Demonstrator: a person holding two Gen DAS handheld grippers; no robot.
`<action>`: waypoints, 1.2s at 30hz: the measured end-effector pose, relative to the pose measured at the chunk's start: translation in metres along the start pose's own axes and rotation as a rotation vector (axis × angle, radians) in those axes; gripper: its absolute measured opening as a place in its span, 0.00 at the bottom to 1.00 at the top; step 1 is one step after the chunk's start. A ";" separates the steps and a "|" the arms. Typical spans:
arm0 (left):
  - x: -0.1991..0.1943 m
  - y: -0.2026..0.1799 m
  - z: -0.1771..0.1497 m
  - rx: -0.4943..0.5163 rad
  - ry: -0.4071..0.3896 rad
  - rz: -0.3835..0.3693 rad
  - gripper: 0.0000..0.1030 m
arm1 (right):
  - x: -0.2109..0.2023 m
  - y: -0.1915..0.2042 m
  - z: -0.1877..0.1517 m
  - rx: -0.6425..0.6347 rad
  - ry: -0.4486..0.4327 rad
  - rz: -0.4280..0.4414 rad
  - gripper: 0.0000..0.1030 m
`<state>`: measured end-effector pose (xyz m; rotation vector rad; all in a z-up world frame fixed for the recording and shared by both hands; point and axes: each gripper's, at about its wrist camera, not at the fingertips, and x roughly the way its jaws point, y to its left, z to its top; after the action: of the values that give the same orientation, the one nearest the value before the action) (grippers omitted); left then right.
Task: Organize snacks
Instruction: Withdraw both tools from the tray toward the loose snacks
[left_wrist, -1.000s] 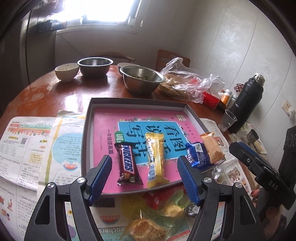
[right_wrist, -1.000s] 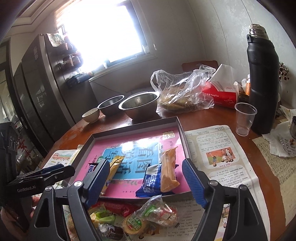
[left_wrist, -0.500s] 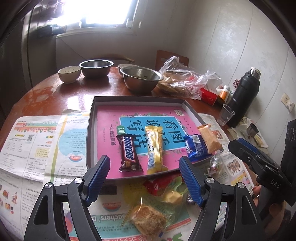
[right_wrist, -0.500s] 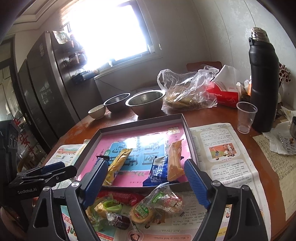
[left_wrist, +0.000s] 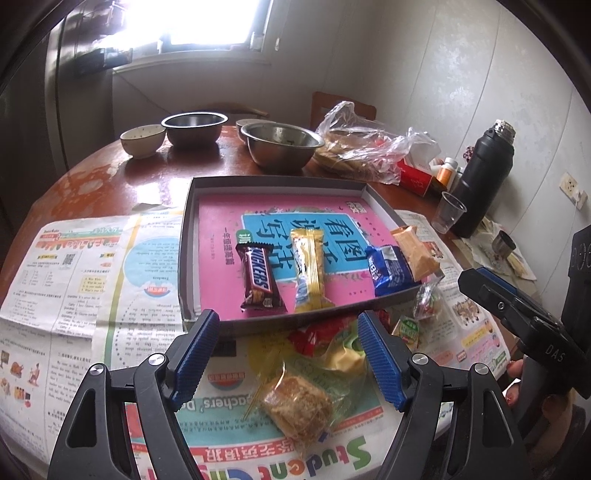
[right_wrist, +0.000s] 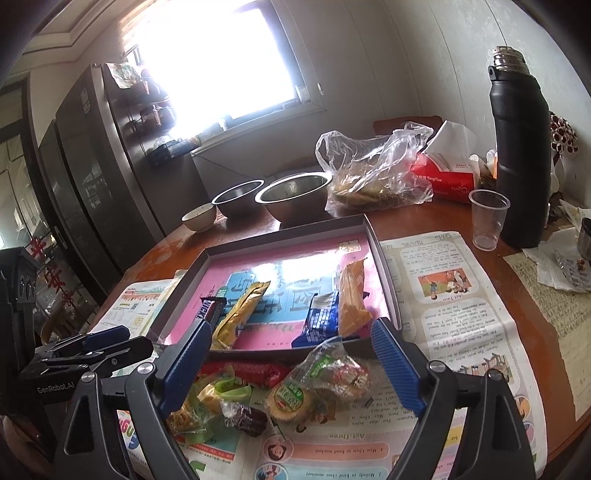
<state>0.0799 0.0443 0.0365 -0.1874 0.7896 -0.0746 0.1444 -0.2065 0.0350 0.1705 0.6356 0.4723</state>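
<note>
A grey tray (left_wrist: 186, 236) (right_wrist: 384, 266) with a pink book cover inside holds a Snickers bar (left_wrist: 260, 278), a yellow bar (left_wrist: 308, 267), a blue packet (left_wrist: 388, 269) and an orange packet (left_wrist: 415, 251). Loose snacks lie on newspaper in front of it: a wrapped pastry (left_wrist: 297, 406), a red packet (right_wrist: 243, 373), a round biscuit (right_wrist: 291, 400) and a dark candy (right_wrist: 247, 415). My left gripper (left_wrist: 288, 358) is open and empty above the pastry. My right gripper (right_wrist: 291, 363) is open and empty above the loose snacks.
Two steel bowls (left_wrist: 280, 144) (left_wrist: 194, 127) and a small ceramic bowl (left_wrist: 142, 138) stand behind the tray. A plastic bag of food (right_wrist: 373, 173), a red tissue box (right_wrist: 443, 179), a clear cup (right_wrist: 487, 218) and a black flask (right_wrist: 521, 147) stand at the right.
Both grippers have pulled back and up from the tray, so more of the loose snacks on the newspaper shows. Both stay open and empty.
</note>
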 end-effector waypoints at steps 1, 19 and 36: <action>-0.001 0.000 -0.001 0.003 0.000 0.001 0.76 | -0.001 0.000 -0.001 0.001 0.000 0.000 0.85; -0.008 0.001 -0.030 0.026 0.049 0.024 0.76 | -0.009 0.002 -0.024 -0.022 0.049 -0.005 0.86; 0.008 0.012 -0.057 -0.029 0.135 -0.023 0.76 | -0.007 -0.011 -0.047 -0.014 0.118 -0.039 0.86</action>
<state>0.0446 0.0467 -0.0104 -0.2206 0.9240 -0.0982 0.1147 -0.2191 -0.0018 0.1175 0.7498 0.4509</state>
